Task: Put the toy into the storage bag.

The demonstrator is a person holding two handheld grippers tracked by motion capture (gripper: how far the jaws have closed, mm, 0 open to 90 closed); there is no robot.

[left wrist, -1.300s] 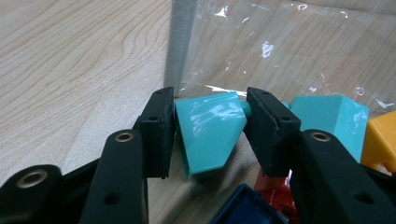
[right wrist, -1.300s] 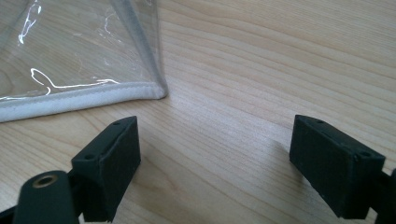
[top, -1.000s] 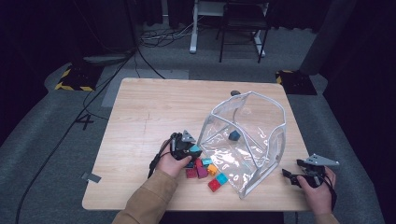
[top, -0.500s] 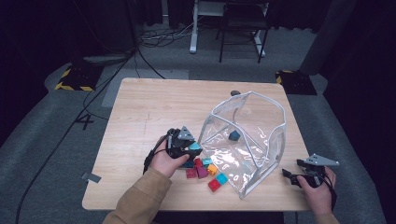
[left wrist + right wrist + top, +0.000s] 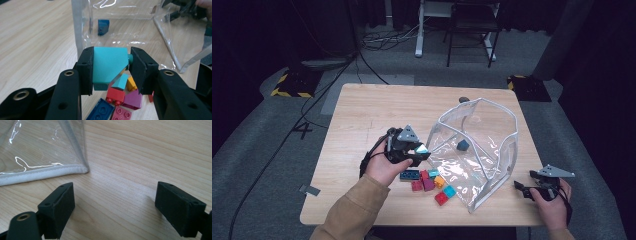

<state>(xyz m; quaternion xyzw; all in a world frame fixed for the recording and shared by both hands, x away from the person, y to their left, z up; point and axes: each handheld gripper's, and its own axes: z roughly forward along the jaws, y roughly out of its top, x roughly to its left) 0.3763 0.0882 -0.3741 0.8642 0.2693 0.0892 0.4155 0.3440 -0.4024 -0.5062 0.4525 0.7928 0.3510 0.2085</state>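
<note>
- Table (image 5: 362, 115): clear bag (image 5: 482, 150) lies right of centre, mouth facing near-left; dark blue block (image 5: 463, 145) inside.
- Left gripper (image 5: 419, 152): jaws pinching teal block (image 5: 108, 65), lifted above block pile (image 5: 429, 182), just left of bag mouth.
- Right gripper (image 5: 524, 190): jaws spread, empty, near-right table edge beside bag corner.

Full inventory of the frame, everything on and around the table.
table: 1, light wood, centre.
clear bag: 1, transparent with white trim, open, table's right half.
dark blue block: 1, inside the bag.
teal block: 1, lifted between the left fingers.
loose blocks: about seven, blue, red, magenta, orange, teal; heaped at the bag's mouth.
chair: 1, dark, beyond the table.
floor cables: several, black, far left.
left gripper: 1, black, shut on the teal block above the heap.
right gripper: 1, black, open, by the bag's near right corner.
</note>
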